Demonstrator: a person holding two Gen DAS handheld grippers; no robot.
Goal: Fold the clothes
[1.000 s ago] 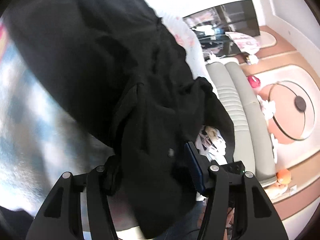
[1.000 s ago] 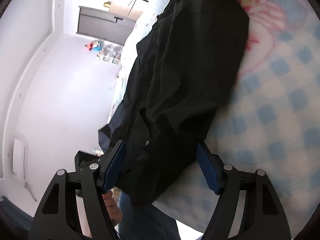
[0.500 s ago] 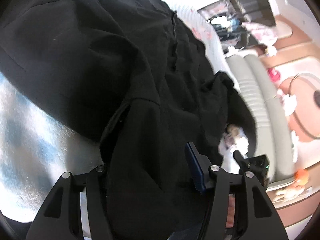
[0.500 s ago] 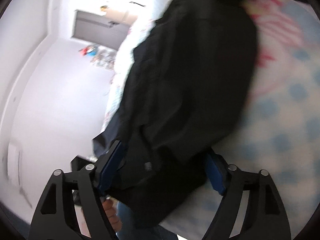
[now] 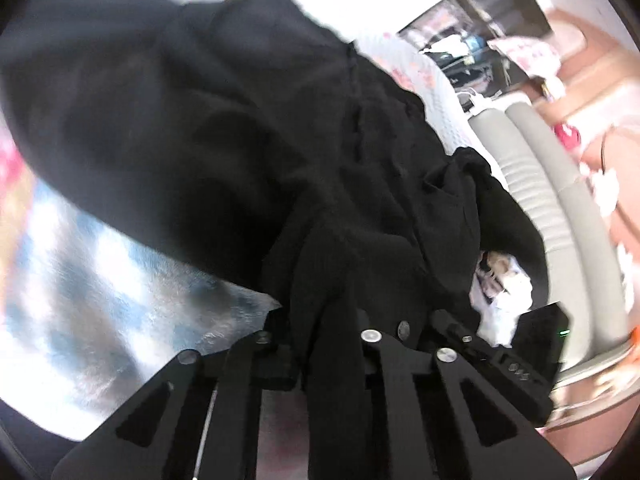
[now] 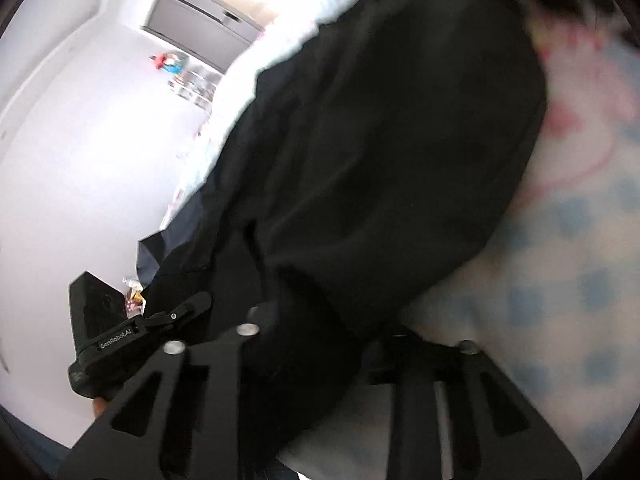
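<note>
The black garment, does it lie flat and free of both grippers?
No, the black garment is bunched between the fingers of the left gripper and the right gripper.

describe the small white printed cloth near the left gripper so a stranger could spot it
Start at the ribbed grey cushion along the right of the left wrist view, then drop to the big black garment spread over the blue-checked blanket. The small white cloth with dark and tan print peeks from under the garment's right edge, the only pale crumpled piece there.

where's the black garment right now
The black garment fills the middle of both wrist views, spread over the blue-checked blanket; its near edge runs down between the fingers of the left gripper and the right gripper.
</note>
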